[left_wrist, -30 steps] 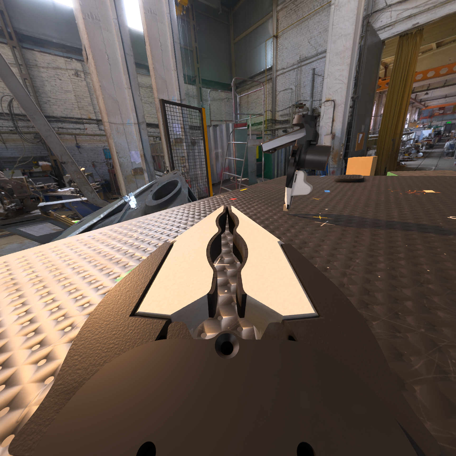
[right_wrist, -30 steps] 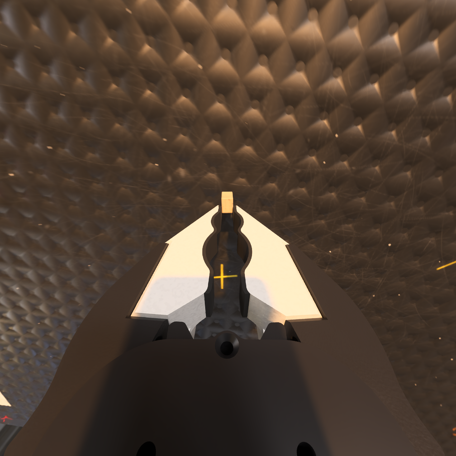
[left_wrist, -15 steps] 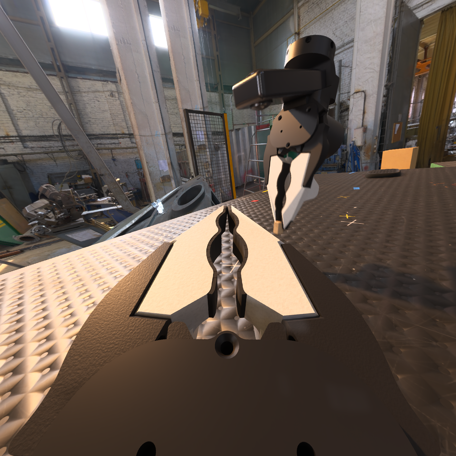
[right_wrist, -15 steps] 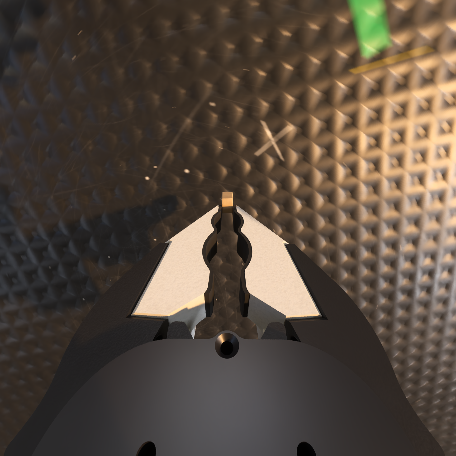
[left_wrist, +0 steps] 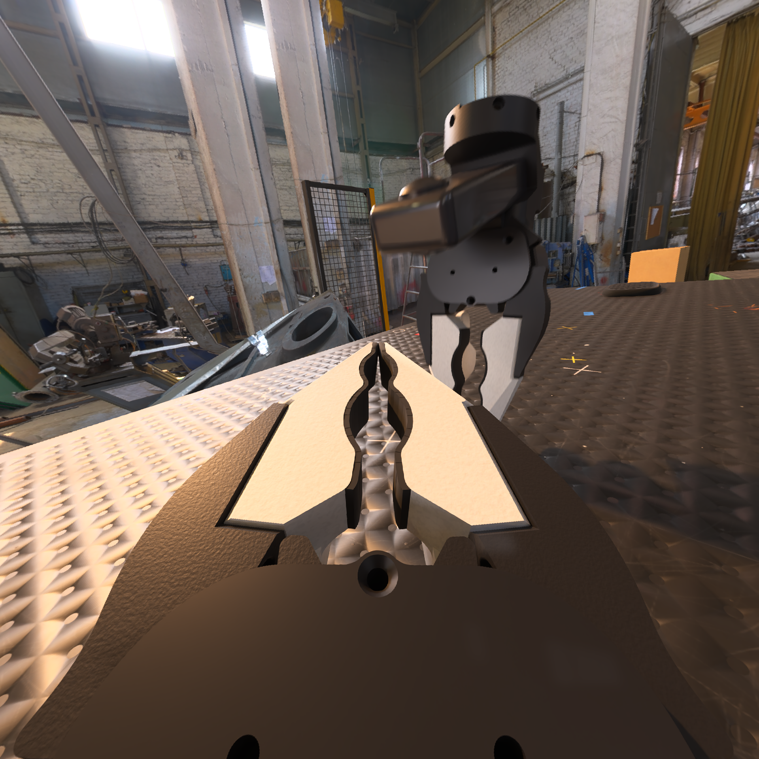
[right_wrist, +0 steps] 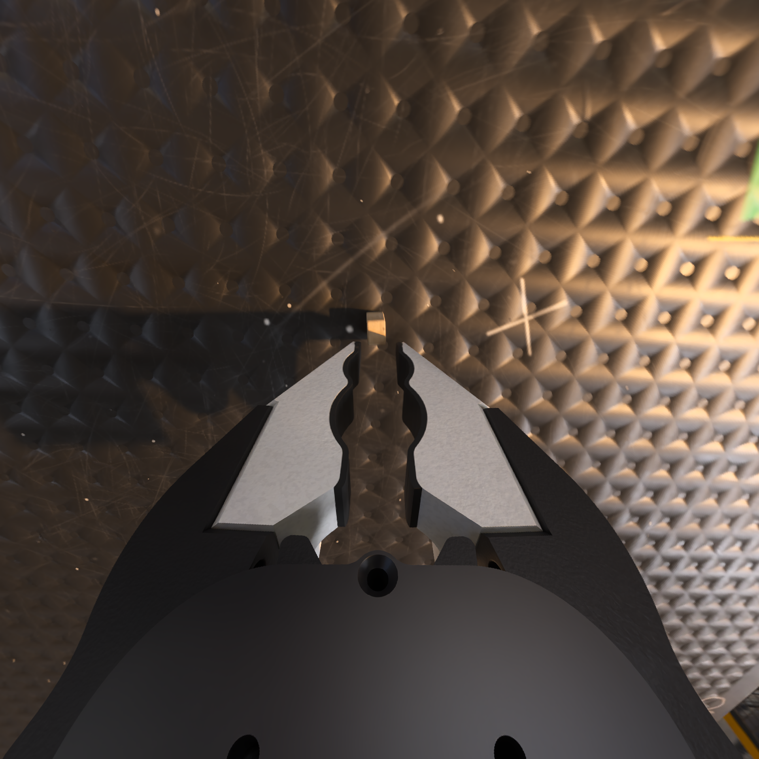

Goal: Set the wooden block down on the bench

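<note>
The small wooden block sits on the studded metal bench, just beyond my right gripper's fingertips, with its dark shadow touching it on the left. My right gripper is open and empty, and points down at the bench. In the left wrist view it hangs upright over the bench, its tips partly hidden behind my left finger. The block is not visible there. My left gripper is shut and empty, low over the bench.
A white chalk cross and green tape mark the bench right of the block. An orange box and a dark flat pad stand at the far right. The bench edge runs behind my left gripper.
My right gripper has opened and let go of the block, which now lies on the bench past its tips. It has also moved closer to my left gripper and turned.
</note>
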{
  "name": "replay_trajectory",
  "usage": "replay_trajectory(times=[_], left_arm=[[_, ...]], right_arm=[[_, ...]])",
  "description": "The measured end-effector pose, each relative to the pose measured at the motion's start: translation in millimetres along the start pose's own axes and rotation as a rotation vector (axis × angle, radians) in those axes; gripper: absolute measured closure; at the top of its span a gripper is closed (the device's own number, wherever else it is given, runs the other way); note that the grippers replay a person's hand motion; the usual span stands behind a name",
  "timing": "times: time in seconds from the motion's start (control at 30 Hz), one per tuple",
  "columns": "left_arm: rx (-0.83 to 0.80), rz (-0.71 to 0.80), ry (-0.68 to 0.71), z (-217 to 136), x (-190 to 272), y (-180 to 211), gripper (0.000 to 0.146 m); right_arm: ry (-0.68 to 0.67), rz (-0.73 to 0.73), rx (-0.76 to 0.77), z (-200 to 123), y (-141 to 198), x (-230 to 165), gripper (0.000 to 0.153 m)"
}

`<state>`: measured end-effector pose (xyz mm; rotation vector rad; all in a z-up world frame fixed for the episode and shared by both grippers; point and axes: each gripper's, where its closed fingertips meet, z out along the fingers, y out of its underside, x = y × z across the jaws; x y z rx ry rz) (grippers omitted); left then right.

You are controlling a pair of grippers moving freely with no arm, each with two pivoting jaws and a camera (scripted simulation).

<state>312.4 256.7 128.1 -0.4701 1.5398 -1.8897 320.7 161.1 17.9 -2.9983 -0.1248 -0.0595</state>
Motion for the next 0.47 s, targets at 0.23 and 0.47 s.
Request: replay_trajectory(times=[0.23,0.47], left_arm=[[-0.001,-0.007,0.003,-0.3,0.1,0.8,0.146],[-0.017,0.031,0.001,1.0,3.6,3.3,0.146]], right_arm=[[0.112,0.254,0.338,-87.3,33.3,3.7,0.13],[0.125,0.379,0.562,-118.1,65.0,-19.0,0.136]])
